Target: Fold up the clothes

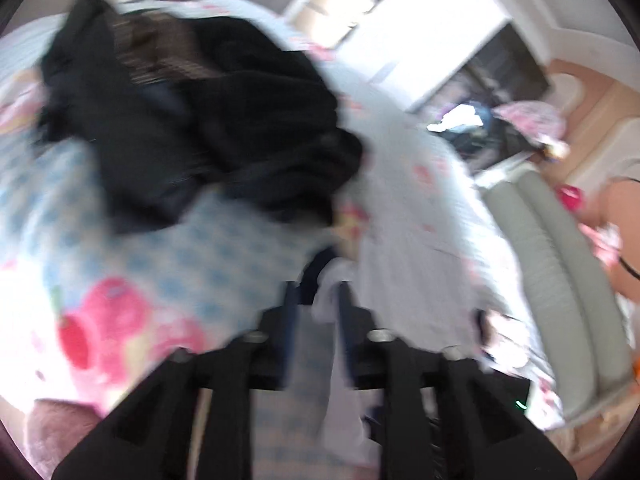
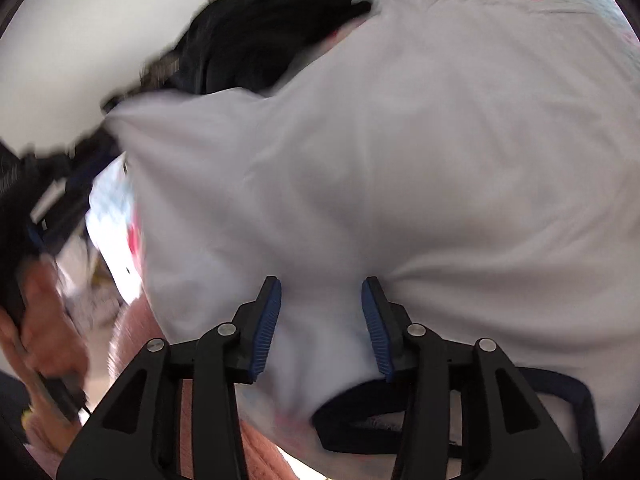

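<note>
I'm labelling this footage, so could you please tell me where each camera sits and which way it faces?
Left wrist: behind the left tongs, which pinch the white shirt; faces across the patterned bedding toward a black clothes pile.
Right wrist: behind the open right tongs, facing the shirt closely; the left hand shows at left.
Both show shirt and black pile.

A pile of clothes (image 1: 192, 120) lies on the bed cover (image 1: 224, 256), ahead and to the left of the left gripper (image 1: 316, 300). A shirt (image 2: 380, 160) is spread before the right gripper (image 2: 321, 296), and the pile lies behind the shirt.
</note>
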The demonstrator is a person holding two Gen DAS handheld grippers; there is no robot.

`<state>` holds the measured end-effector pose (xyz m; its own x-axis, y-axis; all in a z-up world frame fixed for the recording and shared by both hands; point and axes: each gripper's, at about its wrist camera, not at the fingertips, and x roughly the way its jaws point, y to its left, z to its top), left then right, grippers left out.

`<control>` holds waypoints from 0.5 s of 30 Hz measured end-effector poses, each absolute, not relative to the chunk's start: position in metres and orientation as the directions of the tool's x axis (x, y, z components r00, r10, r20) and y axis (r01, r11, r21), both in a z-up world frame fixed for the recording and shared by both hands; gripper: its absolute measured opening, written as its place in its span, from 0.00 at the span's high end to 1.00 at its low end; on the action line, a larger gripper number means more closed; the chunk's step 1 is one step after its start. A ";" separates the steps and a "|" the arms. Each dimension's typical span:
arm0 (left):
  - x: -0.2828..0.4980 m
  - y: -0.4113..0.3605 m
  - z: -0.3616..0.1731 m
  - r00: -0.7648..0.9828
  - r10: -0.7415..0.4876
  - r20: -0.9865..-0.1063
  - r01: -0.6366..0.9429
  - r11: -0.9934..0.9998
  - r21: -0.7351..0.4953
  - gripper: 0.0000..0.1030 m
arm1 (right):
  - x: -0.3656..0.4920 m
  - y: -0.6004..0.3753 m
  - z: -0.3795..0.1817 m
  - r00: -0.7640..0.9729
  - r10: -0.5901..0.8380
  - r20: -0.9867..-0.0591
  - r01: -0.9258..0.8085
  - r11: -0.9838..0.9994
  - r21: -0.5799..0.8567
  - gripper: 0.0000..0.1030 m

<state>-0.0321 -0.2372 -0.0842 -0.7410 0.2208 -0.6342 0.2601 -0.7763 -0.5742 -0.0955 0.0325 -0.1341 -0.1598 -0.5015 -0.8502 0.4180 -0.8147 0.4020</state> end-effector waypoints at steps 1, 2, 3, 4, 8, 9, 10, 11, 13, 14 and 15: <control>-0.026 -0.239 -0.092 -0.742 0.218 -0.635 0.277 -0.762 -0.585 0.60 | -0.093 0.029 -0.135 -0.156 -0.493 -0.856 0.432 -0.813 0.390 0.55; -0.019 -0.240 -0.100 -0.745 0.230 -0.626 0.280 -0.744 -0.607 0.59 | -0.091 0.029 -0.133 -0.161 -0.493 -0.855 0.438 -0.812 0.386 0.55; -0.017 -0.238 -0.108 -0.741 0.259 -0.620 0.269 -0.731 -0.627 0.57 | -0.091 0.032 -0.129 -0.163 -0.500 -0.850 0.437 -0.810 0.393 0.55; -0.016 -0.232 -0.117 -0.730 0.303 -0.613 0.248 -0.718 -0.651 0.57 | -0.093 0.036 -0.127 -0.166 -0.509 -0.845 0.424 -0.810 0.404 0.55; -0.019 -0.198 -0.142 -0.666 0.413 -0.621 0.155 -0.738 -0.657 0.57 | -0.099 0.051 -0.121 -0.195 -0.508 -0.839 0.381 -0.828 0.412 0.55; -0.023 -0.187 -0.144 -0.654 0.370 -0.660 0.164 -0.783 -0.600 0.57 | -0.101 0.052 -0.122 -0.194 -0.497 -0.846 0.379 -0.833 0.403 0.53; -0.027 -0.180 -0.145 -0.635 0.290 -0.716 0.202 -0.832 -0.516 0.60 | -0.102 0.053 -0.124 -0.189 -0.483 -0.855 0.376 -0.840 0.392 0.53; -0.031 -0.179 -0.145 -0.618 0.217 -0.756 0.246 -0.860 -0.448 0.66 | -0.101 0.054 -0.126 -0.203 -0.454 -0.867 0.365 -0.857 0.363 0.53; -0.033 -0.192 -0.130 -0.652 0.156 -0.742 0.284 -0.857 -0.430 0.72 | -0.095 0.059 -0.126 -0.279 -0.374 -0.885 0.322 -0.904 0.280 0.57; -0.034 -0.201 -0.121 -0.678 0.137 -0.722 0.294 -0.850 -0.437 0.67 | -0.091 0.063 -0.123 -0.324 -0.339 -0.884 0.299 -0.922 0.244 0.57; -0.038 -0.209 -0.115 -0.695 0.157 -0.702 0.275 -0.843 -0.462 0.49 | -0.088 0.065 -0.121 -0.349 -0.326 -0.879 0.291 -0.929 0.229 0.56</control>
